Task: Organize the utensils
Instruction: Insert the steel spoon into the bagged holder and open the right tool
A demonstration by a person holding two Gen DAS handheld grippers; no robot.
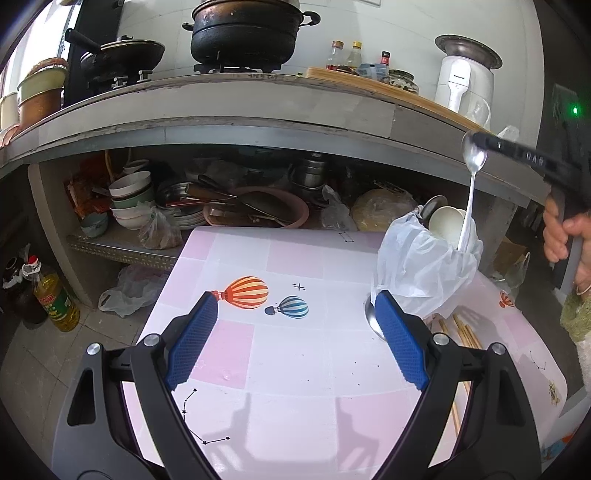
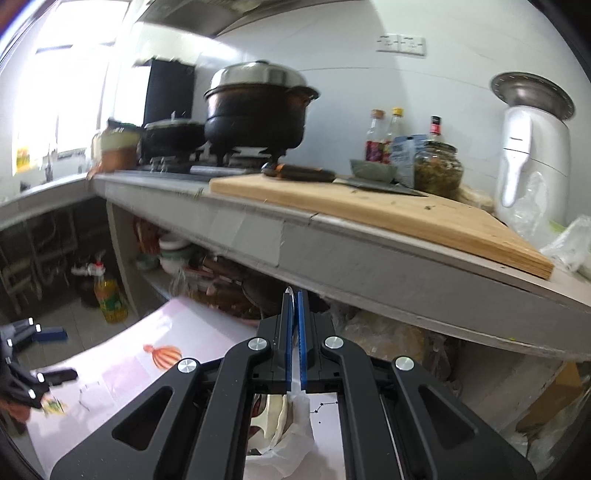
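In the left wrist view my right gripper (image 1: 478,139) reaches in from the upper right, shut on the bowl of a metal spoon (image 1: 470,199). The spoon's handle hangs down, and its tip is at the mouth of a holder wrapped in a white plastic bag (image 1: 413,269). White ceramic spoons (image 1: 445,221) stand in that holder. My left gripper (image 1: 295,332) is open and empty, low over the pink balloon tablecloth (image 1: 295,258). In the right wrist view my right gripper (image 2: 293,299) is shut, with the metal spoon's rim (image 2: 291,291) showing between the pads.
Wooden chopsticks (image 1: 465,332) and another metal spoon bowl (image 1: 370,317) lie on the table beside my left gripper's right finger. A counter with pots (image 1: 243,33), bottles and a cutting board (image 2: 388,210) overhangs a cluttered shelf of bowls (image 1: 129,199). An oil bottle (image 1: 55,299) stands on the floor.
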